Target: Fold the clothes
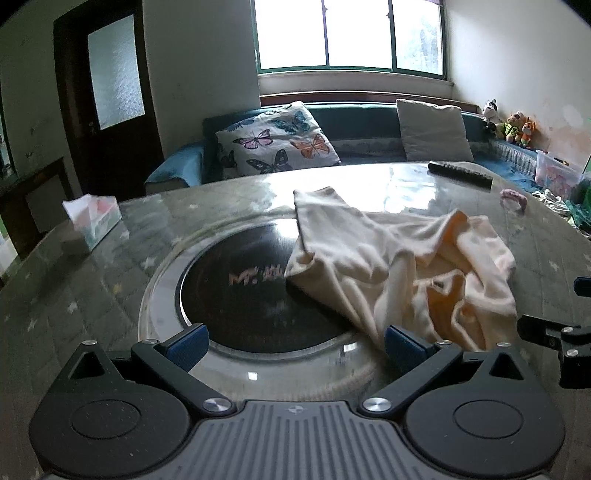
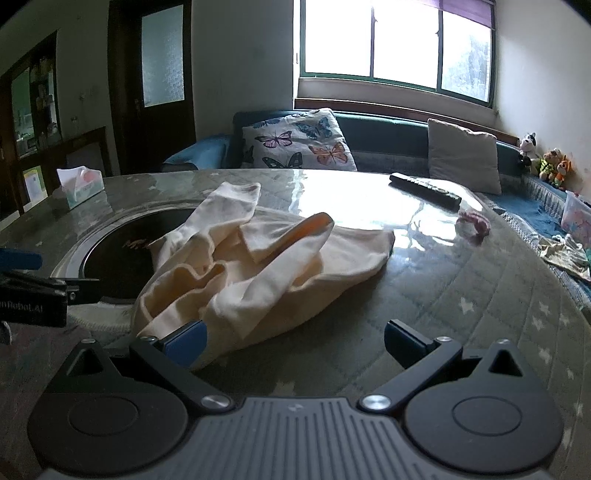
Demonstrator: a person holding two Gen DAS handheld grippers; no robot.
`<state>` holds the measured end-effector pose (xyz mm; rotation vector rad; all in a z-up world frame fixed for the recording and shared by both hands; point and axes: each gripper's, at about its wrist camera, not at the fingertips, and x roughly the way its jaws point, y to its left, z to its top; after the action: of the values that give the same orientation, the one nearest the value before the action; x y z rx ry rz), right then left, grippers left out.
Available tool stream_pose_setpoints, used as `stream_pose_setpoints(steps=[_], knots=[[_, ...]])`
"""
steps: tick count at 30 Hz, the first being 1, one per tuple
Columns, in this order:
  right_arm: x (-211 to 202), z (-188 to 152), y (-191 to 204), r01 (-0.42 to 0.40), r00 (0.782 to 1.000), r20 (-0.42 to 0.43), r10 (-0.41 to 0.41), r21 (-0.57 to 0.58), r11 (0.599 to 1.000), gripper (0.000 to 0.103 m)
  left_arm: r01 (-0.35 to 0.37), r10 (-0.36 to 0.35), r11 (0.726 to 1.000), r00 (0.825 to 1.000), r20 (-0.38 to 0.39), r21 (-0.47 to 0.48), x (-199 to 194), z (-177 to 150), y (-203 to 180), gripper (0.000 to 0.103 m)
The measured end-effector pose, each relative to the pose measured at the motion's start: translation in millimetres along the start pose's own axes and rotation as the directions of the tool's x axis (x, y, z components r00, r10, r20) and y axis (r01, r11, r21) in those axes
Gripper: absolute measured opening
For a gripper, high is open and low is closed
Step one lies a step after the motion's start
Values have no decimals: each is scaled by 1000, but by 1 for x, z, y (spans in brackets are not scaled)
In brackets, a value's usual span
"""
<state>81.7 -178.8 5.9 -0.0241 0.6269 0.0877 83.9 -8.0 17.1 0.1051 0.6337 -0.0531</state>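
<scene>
The round glossy surface [image 2: 424, 295] is carrying a dark circular inset [image 1: 236, 291] at its middle. A crumpled cream garment [image 2: 258, 266] is lying in a heap partly over the inset's right edge, one sleeve reaching toward the far side. The left tool [image 1: 295, 343] is hovering at the garment's near left edge, fingers spread apart. The right tool [image 2: 295, 343] is hovering at its near right edge, likewise spread and gripping nothing. A remote [image 2: 424, 190] is resting far right, a tissue box [image 1: 94, 219] far left.

Bright window [image 1: 351, 33] above teal sofa [image 1: 362, 125]; dark door [image 1: 107, 92] left.
</scene>
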Motion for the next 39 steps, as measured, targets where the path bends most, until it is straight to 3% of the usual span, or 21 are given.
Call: stream_pose_setpoints(steps=[7, 13, 22, 24, 27, 29, 32, 34, 39], knots=[[30, 31, -19, -3, 1000, -13, 3, 11, 1000, 98, 64, -64, 997, 998, 17, 38, 23, 37, -10, 102], [64, 58, -36, -22, 999, -38, 22, 7, 1000, 92, 115, -115, 991, 993, 1, 74, 56, 66, -27, 91], [127, 79, -51, -78, 990, -120, 79, 12, 997, 73, 220, -208, 967, 973, -104, 125, 114, 84, -51, 75], [140, 80, -52, -88, 986, -140, 89, 13, 996, 67, 227, -209, 963, 969, -129, 142, 123, 83, -53, 65], [152, 78, -52, -115, 980, -160, 118, 28, 993, 53, 237, -211, 959, 963, -165, 154, 134, 80, -55, 37], [155, 77, -52, -137, 976, -167, 142, 39, 990, 36, 245, -217, 958, 959, -182, 151, 138, 76, -53, 16], [154, 75, -50, -148, 974, -164, 154, 51, 988, 15, 238, -211, 960, 961, -176, 145, 137, 71, -48, 6], [149, 75, -50, -142, 977, -154, 149, 53, 988, 7, 234, -212, 964, 963, -164, 127, 133, 70, -43, 4], [128, 76, -51, -116, 986, -113, 120, 43, 992, 4, 194, -182, 977, 974, -134, 85, 117, 67, -25, 3]])
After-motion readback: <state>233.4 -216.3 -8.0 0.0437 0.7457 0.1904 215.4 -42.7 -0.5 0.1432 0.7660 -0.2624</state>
